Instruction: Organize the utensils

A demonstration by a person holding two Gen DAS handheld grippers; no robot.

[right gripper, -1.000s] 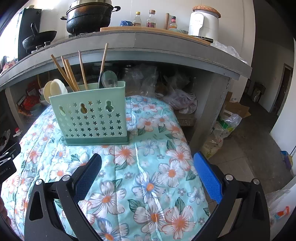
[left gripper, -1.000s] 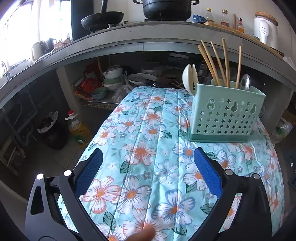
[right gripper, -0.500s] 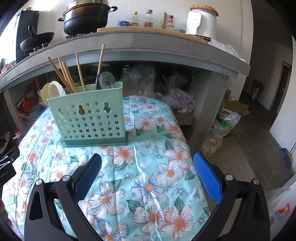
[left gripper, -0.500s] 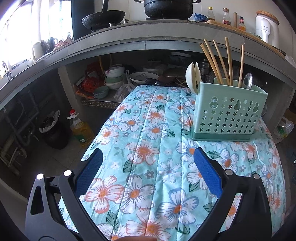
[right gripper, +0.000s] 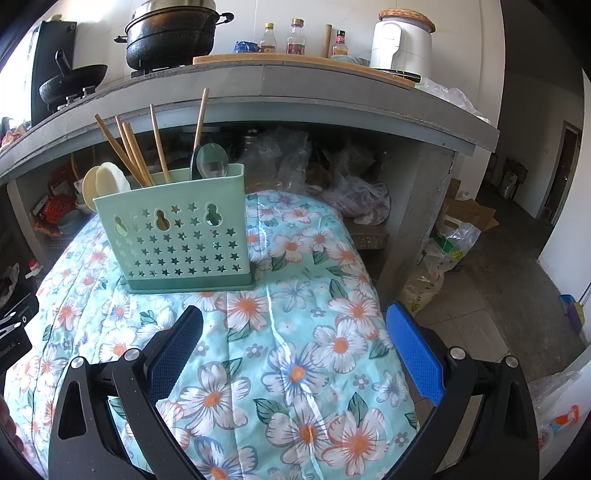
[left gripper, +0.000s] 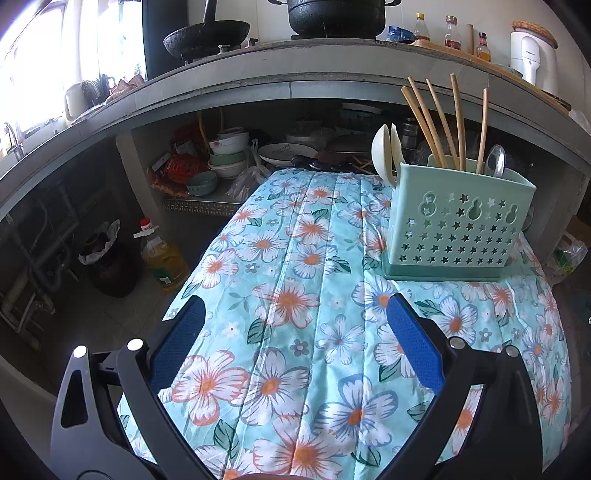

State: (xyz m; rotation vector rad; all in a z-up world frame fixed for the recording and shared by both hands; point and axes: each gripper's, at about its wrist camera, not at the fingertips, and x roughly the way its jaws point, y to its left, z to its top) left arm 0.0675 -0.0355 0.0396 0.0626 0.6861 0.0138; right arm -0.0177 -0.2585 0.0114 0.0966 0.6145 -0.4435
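A mint-green utensil holder (left gripper: 458, 225) with star cut-outs stands upright on the floral cloth; it also shows in the right wrist view (right gripper: 177, 236). It holds several wooden chopsticks (left gripper: 439, 122), two cream spoons (left gripper: 384, 151) at its left end and a metal spoon (left gripper: 495, 160). In the right wrist view the chopsticks (right gripper: 140, 147), cream spoons (right gripper: 103, 181) and metal spoon (right gripper: 212, 160) stand in it too. My left gripper (left gripper: 295, 314) is open and empty, well short of the holder. My right gripper (right gripper: 293, 321) is open and empty, just in front of the holder.
The table wears a light-blue floral cloth (left gripper: 295, 258). Behind runs a grey concrete counter (left gripper: 295, 77) with a black pot (right gripper: 170, 37), a wok (left gripper: 207, 35), bottles and a white appliance (right gripper: 400, 44). Bowls and plates (left gripper: 229, 155) sit under it. An oil bottle (left gripper: 162, 258) stands on the floor.
Both grippers have drawn back slightly from the holder; it sits a little farther and higher in both views. Both stay open and empty.
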